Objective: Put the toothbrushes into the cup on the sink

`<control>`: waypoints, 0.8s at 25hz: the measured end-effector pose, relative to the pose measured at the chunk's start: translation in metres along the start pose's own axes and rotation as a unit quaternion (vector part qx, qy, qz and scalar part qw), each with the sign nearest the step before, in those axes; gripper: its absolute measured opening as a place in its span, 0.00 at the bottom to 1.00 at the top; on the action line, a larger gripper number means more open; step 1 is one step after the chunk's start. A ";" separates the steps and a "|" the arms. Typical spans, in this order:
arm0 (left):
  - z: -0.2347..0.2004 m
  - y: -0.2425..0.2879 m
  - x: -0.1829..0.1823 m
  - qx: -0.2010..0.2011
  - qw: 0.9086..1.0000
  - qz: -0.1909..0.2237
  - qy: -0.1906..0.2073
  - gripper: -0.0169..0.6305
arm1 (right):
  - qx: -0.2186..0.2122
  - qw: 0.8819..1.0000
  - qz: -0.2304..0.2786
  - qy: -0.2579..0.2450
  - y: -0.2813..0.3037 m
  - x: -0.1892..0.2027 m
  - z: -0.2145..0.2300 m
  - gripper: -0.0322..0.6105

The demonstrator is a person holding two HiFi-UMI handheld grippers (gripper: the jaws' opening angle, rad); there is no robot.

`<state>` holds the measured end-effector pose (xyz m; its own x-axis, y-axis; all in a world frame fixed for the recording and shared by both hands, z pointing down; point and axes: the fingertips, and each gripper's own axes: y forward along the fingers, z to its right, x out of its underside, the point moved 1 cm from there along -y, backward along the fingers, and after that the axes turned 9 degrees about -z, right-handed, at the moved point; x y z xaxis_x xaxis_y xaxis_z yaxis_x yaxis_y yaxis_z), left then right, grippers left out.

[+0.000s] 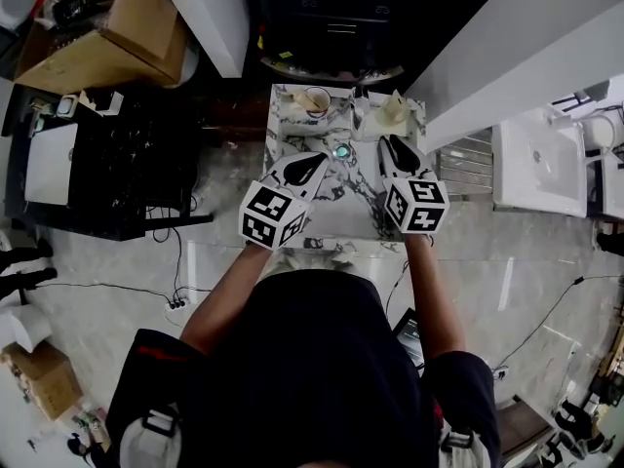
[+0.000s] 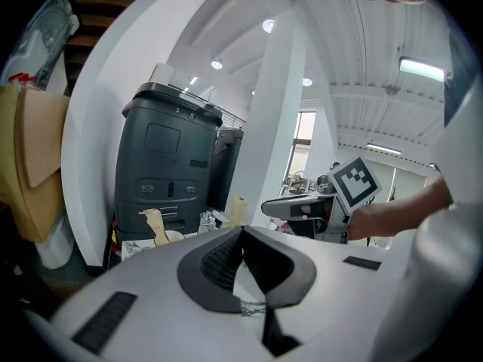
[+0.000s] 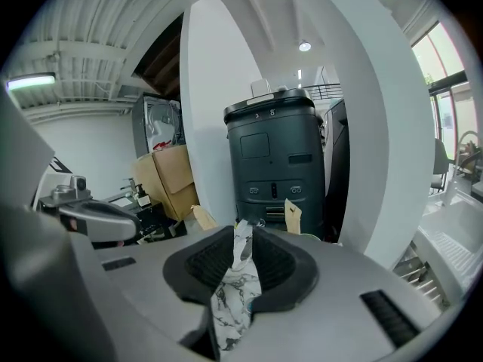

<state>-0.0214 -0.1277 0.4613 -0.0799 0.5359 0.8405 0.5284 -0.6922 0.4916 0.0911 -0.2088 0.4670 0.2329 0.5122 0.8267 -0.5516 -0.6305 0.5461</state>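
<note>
The marble sink [image 1: 336,213] lies straight ahead of me. A white cup [image 1: 316,100] stands at its back left with a tan piece in it; that tan piece [image 2: 155,225] also shows in the left gripper view. I cannot make out any toothbrush for certain. My left gripper [image 1: 306,169] hovers over the basin left of the drain [image 1: 342,151], its jaws shut and empty [image 2: 241,230]. My right gripper [image 1: 394,152] hovers right of the drain, a narrow gap between its jaws [image 3: 241,236] showing only marble. Two tan pieces [image 3: 293,216] stand beyond it.
A cream bottle-like object [image 1: 393,111] stands at the sink's back right. A dark grey machine [image 3: 275,164] rises behind the sink between white pillars. Cardboard boxes [image 1: 117,27] and a black rack [image 1: 107,164] are to the left. Another white basin [image 1: 538,161] is on the right.
</note>
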 end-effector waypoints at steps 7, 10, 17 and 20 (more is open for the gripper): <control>-0.025 -0.037 0.005 -0.002 1.000 0.004 0.014 0.05 | -0.005 1.000 0.001 -0.002 0.008 -0.002 -0.044 0.18; -0.038 -0.054 0.009 -0.004 1.000 0.008 0.020 0.05 | -0.006 1.000 0.006 0.006 0.012 -0.002 -0.062 0.17; -0.055 -0.079 0.020 0.003 1.000 0.012 0.028 0.05 | -0.007 0.999 0.016 0.029 0.014 -0.001 -0.104 0.13; -0.055 -0.084 0.023 0.010 0.999 0.012 0.033 0.05 | -0.009 0.999 0.016 0.029 0.014 0.001 -0.118 0.13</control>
<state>-0.1143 -0.0844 0.4519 -0.1221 0.4861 0.8654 0.5480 -0.6939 0.4671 -0.0105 -0.1483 0.4595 0.1682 0.5244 0.8347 -0.5720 -0.6377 0.5159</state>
